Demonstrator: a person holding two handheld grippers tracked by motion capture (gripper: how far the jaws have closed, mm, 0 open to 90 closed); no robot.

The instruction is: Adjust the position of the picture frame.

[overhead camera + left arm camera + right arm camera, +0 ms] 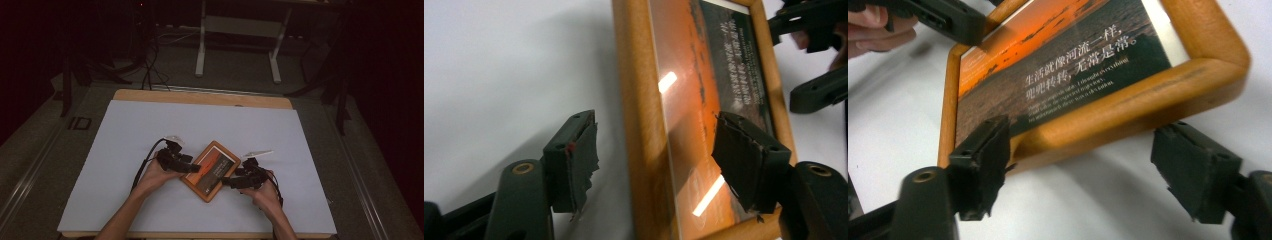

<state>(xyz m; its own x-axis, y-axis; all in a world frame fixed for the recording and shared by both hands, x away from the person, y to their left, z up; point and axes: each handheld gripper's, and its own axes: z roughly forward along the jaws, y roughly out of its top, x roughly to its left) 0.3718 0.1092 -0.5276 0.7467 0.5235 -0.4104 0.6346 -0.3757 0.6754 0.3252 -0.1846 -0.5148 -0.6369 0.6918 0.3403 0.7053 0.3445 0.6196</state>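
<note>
**Two open grippers flank a wooden picture frame on a white-topped table**

The table [150,95] is a rectangle of pale wood, its edge showing along the far side. A smooth, matte white sheet [140,130] covers nearly all of its top.

Near the front centre of the sheet lies the picture frame [210,170], turned at an angle to the table's edges. Its border is rounded, orange-brown wood with soft corners and a slightly worn finish. Behind a glossy pane that catches bright streaks of light sits a print of an orange sunset sky over dark ground, with lines of white text. In the right gripper view the near corner of the frame appears raised off the sheet, with a shadow beneath it.

The left gripper [192,168], black and angular, reaches the frame's left edge. In the left gripper view its jaws stand wide apart: one ragged, dark rubbery pad [579,165] lies over the white sheet, the other over the glass, the wooden border between them.

The right gripper [226,182] meets the frame's lower right edge. Its jaws are also spread wide, one pad [985,160] against the wooden border, the other clear of it.
</note>
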